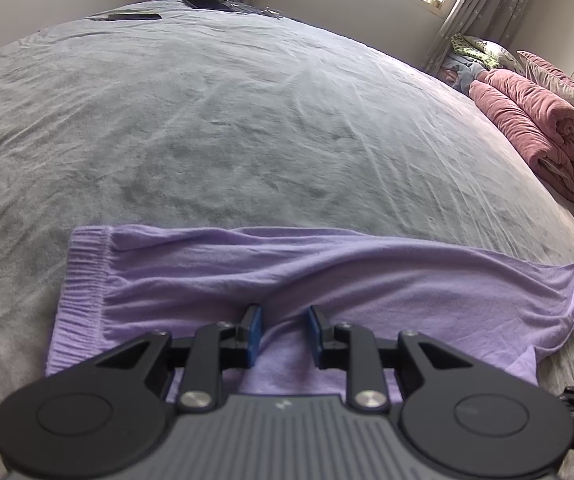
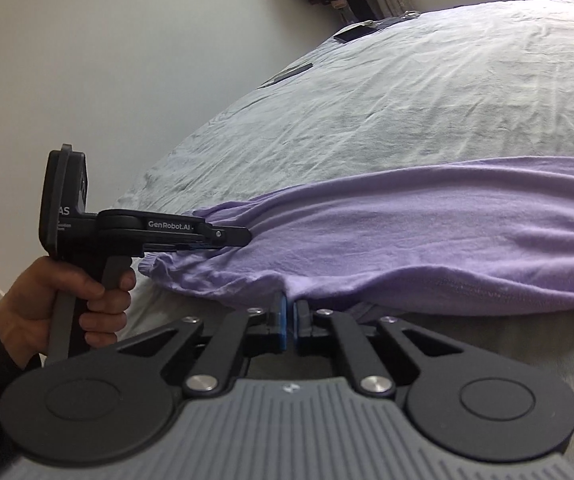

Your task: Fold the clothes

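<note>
A lilac garment [image 1: 287,276] with a ribbed elastic band [image 1: 83,280] at its left end lies spread across the grey bed. My left gripper [image 1: 284,320] rests on its near part, blue pads apart, with a raised fold of the cloth between them. In the right wrist view the left gripper [image 2: 243,237] shows side-on at the band end of the garment [image 2: 427,232], and creases run toward its tip. A hand [image 2: 87,296] holds its handle. My right gripper [image 2: 290,312] is shut on the garment's near edge, which is lifted a little there.
The grey bedsheet [image 1: 247,120] stretches far beyond the garment. A rolled pink quilt [image 1: 539,136] and pillows line the right side. Dark flat devices [image 1: 135,16] [image 1: 203,2] lie at the far edge. A pale wall [image 2: 107,60] stands left of the bed.
</note>
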Motion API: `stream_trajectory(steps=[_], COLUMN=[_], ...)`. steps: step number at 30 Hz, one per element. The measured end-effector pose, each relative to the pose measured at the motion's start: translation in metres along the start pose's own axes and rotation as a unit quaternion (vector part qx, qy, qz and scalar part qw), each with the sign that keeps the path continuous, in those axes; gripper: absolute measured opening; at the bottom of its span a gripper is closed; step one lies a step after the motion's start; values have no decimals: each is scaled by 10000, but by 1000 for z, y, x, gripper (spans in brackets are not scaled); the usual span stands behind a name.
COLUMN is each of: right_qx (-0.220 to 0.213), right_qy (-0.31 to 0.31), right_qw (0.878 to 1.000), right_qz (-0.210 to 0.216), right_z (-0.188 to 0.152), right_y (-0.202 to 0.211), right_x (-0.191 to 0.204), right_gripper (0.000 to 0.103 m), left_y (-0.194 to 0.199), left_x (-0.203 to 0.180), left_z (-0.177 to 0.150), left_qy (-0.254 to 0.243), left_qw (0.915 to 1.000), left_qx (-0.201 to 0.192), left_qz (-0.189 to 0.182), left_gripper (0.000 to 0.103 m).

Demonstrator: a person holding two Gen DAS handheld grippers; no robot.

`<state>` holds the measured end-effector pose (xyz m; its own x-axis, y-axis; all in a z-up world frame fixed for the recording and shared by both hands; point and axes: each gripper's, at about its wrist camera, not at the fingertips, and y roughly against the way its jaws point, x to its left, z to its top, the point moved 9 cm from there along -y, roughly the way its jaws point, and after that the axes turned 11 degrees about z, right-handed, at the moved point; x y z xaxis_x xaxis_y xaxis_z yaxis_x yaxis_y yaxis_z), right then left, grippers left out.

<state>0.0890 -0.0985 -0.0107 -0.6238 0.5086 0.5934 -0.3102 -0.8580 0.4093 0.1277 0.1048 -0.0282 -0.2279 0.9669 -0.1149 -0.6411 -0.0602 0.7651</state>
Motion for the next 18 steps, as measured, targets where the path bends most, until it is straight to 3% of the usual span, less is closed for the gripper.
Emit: stream_trajectory(steps=[6, 10, 18], right_qx=[-1, -116, -287], right_qy=[-458, -417, -285], right_qw=[9988, 9990, 9991], right_qz=[160, 74, -132], right_z=[-22, -25, -31], right_y=[17, 18, 19], right_x=[17, 20, 26], right_gripper=[4, 8, 6], left_y=[-2, -1, -2], left_x=[-1, -2, -3], left_z=[1, -1, 0], left_qy=[-51, -153, -207], left_qw=[10000, 9999, 9997], left_qx=[6, -47, -51], left_qz=[8, 61, 87], left_gripper=[25, 25, 26])
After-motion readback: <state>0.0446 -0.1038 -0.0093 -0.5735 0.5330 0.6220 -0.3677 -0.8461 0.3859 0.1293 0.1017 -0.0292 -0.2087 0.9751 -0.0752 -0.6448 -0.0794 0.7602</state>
